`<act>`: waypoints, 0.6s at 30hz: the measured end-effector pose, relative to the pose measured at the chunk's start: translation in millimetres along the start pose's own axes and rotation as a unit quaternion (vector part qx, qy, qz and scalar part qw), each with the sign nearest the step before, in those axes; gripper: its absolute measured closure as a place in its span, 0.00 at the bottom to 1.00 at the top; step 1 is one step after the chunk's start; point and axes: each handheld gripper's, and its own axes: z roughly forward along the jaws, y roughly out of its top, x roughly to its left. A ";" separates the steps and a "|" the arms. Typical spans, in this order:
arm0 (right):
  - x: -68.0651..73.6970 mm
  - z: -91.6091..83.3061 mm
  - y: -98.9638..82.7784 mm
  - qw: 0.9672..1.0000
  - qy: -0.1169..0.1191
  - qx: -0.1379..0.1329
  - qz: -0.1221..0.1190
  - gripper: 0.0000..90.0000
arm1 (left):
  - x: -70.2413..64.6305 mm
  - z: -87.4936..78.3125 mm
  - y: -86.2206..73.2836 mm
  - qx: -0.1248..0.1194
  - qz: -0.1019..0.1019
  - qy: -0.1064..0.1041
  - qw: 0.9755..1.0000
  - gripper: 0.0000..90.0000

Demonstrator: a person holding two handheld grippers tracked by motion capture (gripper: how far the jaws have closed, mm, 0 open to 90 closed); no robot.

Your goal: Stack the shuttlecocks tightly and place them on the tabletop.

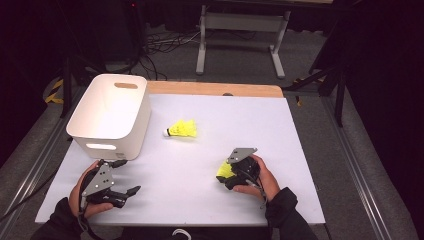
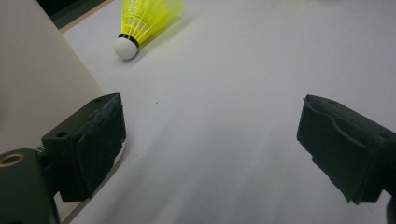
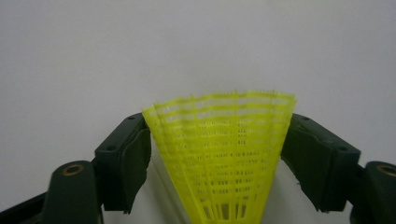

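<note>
Yellow shuttlecock lies on the white table between the right gripper's fingers, skirt flaring away from the camera, long axis along them. The fingers touch its rim either side, closing on it. Left gripper open, empty, beside the white bin; second shuttlecock mid-table.

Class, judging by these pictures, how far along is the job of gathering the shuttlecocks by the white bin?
Done: nothing that shows; no shuttlecock can be seen in the bin. In hand: the right gripper has its jaws about the skirt of one shuttlecock, touching its sides. Left: the other shuttlecock lies on the table, and the left gripper waits open.
</note>
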 end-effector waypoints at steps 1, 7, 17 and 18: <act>0.7 0.5 0.8 1.000 0.000 0.000 -0.001 0.32 | 0.3 0.0 -0.1 -0.002 0.000 -0.001 1.000 0.10; 4.1 -1.5 6.0 1.000 0.001 -0.007 -0.009 0.43 | -1.0 1.1 0.2 0.003 0.007 -0.004 1.000 0.10; 6.3 -11.8 19.6 0.999 0.003 -0.050 -0.013 0.51 | -1.2 2.0 0.1 0.004 0.005 -0.005 1.000 0.10; 6.2 -12.5 21.2 0.998 0.001 -0.056 -0.012 0.51 | -1.3 1.9 0.1 0.004 0.005 -0.005 1.000 0.10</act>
